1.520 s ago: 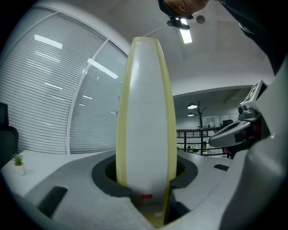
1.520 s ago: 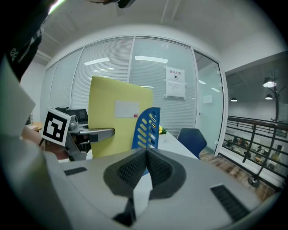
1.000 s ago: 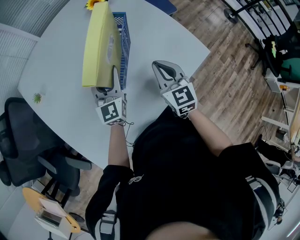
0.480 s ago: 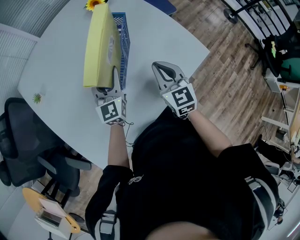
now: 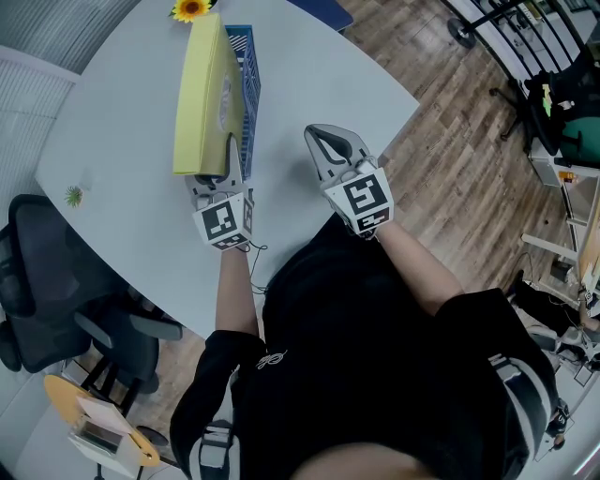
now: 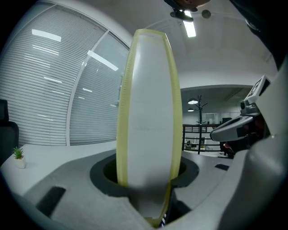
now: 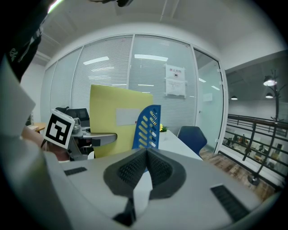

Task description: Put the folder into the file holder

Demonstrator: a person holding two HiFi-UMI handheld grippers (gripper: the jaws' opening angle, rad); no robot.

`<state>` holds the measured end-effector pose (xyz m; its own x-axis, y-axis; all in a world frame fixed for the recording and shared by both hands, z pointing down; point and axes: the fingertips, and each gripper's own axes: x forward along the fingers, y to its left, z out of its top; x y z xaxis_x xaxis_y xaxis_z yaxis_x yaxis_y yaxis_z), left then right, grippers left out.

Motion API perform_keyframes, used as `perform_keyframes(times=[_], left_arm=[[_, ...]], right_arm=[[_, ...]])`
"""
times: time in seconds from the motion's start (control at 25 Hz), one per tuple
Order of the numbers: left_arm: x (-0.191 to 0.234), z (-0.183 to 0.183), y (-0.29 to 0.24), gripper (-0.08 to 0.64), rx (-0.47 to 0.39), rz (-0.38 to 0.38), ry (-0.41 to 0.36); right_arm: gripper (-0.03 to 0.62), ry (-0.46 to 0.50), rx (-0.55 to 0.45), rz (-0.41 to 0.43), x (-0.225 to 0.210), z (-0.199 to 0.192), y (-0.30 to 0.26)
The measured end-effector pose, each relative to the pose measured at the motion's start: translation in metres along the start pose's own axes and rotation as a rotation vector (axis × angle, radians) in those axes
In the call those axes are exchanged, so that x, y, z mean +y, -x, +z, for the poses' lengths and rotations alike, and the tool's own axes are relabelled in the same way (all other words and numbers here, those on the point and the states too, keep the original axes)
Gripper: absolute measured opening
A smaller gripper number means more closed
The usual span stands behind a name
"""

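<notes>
A thick yellow folder point(image 5: 202, 98) stands on edge on the white table point(image 5: 122, 141), close against the left side of the blue slotted file holder point(image 5: 250, 84). My left gripper point(image 5: 211, 178) is shut on the folder's near end; in the left gripper view the folder's pale spine point(image 6: 150, 126) fills the gap between the jaws. My right gripper point(image 5: 323, 141) rests on the table to the right, shut with nothing in it, its pads point(image 7: 158, 170) meeting. The right gripper view shows the folder point(image 7: 112, 121), the file holder point(image 7: 147, 128) and the left gripper point(image 7: 96, 137) from the side.
A sunflower point(image 5: 190, 9) sits beyond the file holder and a small potted plant point(image 5: 74, 196) at the table's left edge. A black office chair point(image 5: 47, 300) stands left of the table, a blue chair point(image 5: 323, 11) at the far side. Wooden floor lies to the right.
The folder has shifted slightly to the right, closer to the file holder. The left gripper has barely moved and the right gripper has stayed still.
</notes>
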<state>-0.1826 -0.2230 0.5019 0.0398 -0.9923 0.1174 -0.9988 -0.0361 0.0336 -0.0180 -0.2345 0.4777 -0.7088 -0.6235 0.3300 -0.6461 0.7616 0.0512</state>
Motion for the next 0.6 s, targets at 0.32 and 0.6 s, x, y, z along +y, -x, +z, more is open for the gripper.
perform_keyframes(times=[0.32,0.6], left_arm=[[0.001,-0.009,-0.002,0.212,0.024,-0.004,0.006],[0.000,-0.014,-0.002,0.213,0.042,-0.007,0.007]], right_arm=[[0.005,-0.002,0.006,-0.001,0.000,-0.002,-0.001],[0.005,-0.005,0.007,-0.001,-0.001,-0.003,-0.001]])
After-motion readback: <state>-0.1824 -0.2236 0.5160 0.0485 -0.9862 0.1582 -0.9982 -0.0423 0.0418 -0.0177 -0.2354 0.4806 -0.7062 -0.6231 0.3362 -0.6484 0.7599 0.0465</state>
